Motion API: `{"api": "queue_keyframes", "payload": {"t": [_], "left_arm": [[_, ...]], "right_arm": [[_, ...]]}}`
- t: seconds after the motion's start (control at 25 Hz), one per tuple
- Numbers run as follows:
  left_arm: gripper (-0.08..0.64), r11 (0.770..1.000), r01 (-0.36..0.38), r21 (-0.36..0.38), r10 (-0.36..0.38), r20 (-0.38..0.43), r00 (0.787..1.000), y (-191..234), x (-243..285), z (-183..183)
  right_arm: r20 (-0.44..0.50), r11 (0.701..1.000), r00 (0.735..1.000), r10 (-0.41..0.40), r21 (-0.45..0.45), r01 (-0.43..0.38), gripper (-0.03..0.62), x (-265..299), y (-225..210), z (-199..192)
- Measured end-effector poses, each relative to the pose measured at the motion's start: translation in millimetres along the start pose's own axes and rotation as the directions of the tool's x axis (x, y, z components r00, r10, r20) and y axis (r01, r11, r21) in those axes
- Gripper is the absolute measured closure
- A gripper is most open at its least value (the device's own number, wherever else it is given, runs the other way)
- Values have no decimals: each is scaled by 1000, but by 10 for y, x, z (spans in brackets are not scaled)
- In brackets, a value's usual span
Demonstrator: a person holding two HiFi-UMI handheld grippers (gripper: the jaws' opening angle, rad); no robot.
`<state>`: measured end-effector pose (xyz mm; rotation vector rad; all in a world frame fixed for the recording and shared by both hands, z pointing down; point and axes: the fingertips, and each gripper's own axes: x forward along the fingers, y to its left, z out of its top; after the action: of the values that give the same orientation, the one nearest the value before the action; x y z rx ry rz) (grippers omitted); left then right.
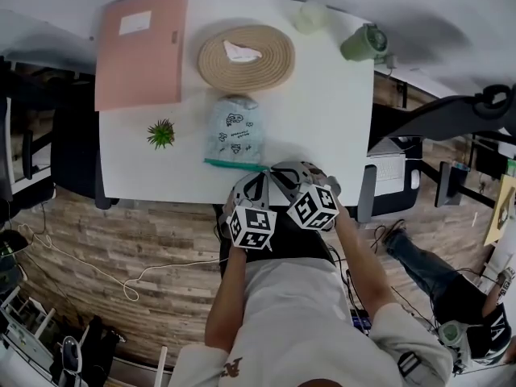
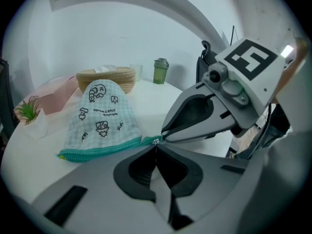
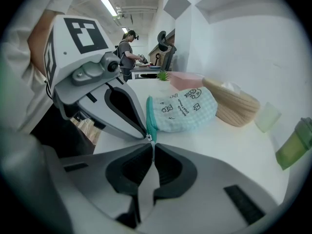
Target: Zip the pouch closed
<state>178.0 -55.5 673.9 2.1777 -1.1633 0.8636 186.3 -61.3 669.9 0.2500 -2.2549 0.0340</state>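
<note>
Two grippers meet at the right end of the zipper on the pouch (image 1: 233,131). Pouch lies flat at the middle of the table's (image 1: 322,119) near edge, teal zipper side along that edge. Left gripper (image 2: 156,146): jaws together, pinching the teal tape end. Right gripper (image 3: 149,142): jaws together on the small metal zipper pull (image 3: 148,137). Both tips nearly touch. Woven basket (image 1: 246,57) sits behind the pouch, toward the far edge.
</note>
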Motion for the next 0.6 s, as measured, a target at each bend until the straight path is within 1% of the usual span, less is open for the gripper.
{"api": "queue_keyframes", "payload": {"t": [0.6], "left_arm": [[563,1000,11,-7,-11,13,1000,74,-76,45]], "right_arm": [[-2,998,999,-41,40,41,574,-33,-48,32]]}}
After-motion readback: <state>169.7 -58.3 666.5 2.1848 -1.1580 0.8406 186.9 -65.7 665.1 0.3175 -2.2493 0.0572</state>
